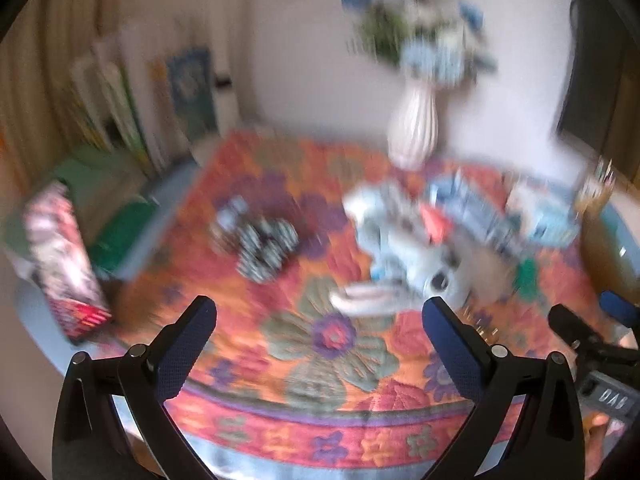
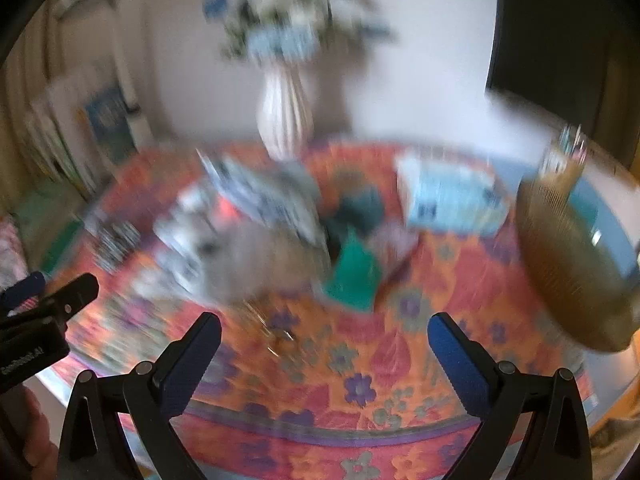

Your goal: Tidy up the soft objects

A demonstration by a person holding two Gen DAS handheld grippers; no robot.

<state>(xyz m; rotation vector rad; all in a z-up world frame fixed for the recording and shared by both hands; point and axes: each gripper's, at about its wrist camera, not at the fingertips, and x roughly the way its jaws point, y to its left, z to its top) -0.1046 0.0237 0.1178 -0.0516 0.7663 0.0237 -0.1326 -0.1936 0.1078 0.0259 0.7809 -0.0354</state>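
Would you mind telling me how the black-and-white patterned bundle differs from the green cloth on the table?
The black-and-white bundle is boldly patterned, while the green cloth looks plain. The bundle lies alone on the left of the floral tablecloth; the green cloth sits right of the central pile, against other items. Both are soft-looking, rest on the tablecloth, and neither open claw touches them.

Vase [image 1: 414,126] — flowers [image 1: 424,36] — books [image 1: 132,104].

Soft items lie loose on the floral-covered counter [image 1: 320,360]; both views motion-blurred. Black-and-white striped bundle [image 1: 266,246] sits left of centre, apart from the rest. Grey and light-blue plush heap [image 1: 408,248] sits centre-right, details unresolved. Green cloth [image 2: 354,276] lies crumpled just right of the heap.
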